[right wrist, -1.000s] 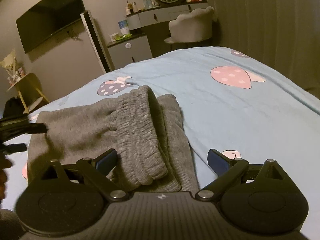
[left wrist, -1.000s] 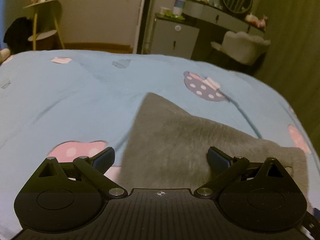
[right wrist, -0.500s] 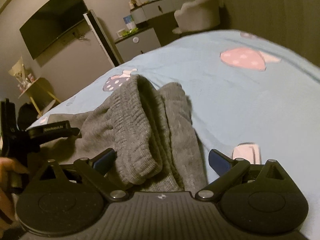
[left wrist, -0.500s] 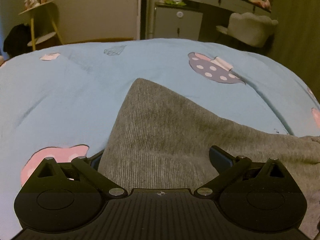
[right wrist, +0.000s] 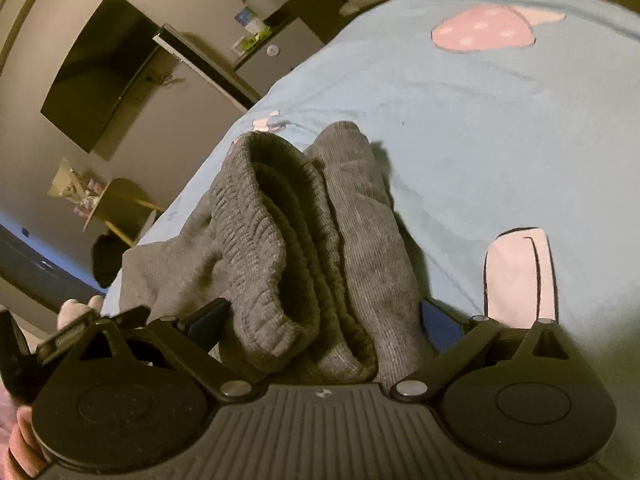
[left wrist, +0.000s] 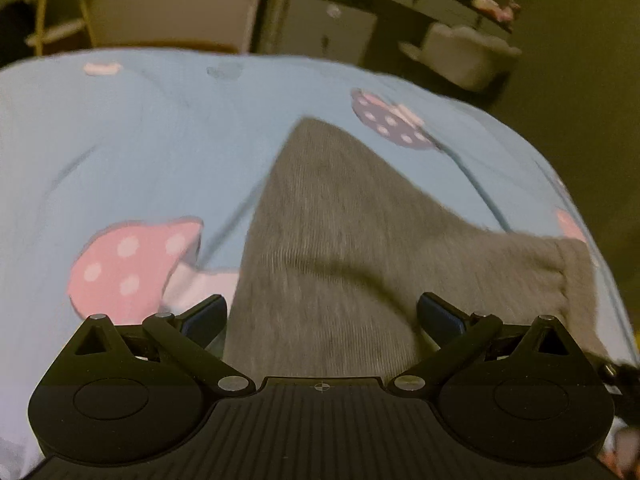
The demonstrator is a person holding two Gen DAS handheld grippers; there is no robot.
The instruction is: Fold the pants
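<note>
Grey knit pants lie folded on a light blue bedsheet. In the left wrist view, my left gripper is open, and the near edge of the grey fabric lies between its fingers. In the right wrist view, the ribbed waistband bunches on top of the pants. My right gripper is open, and the waistband end lies between its fingers. The left gripper shows at the lower left of that view.
The bedsheet has pink mushroom prints and a purple one. Beyond the bed stand a grey cabinet, a white chair, a wall TV and a yellow side table.
Both grippers moved in over the pants while staying open. The right gripper tilted and closed in on the waistband, and the left view shifted, showing more of the pink mushroom.
</note>
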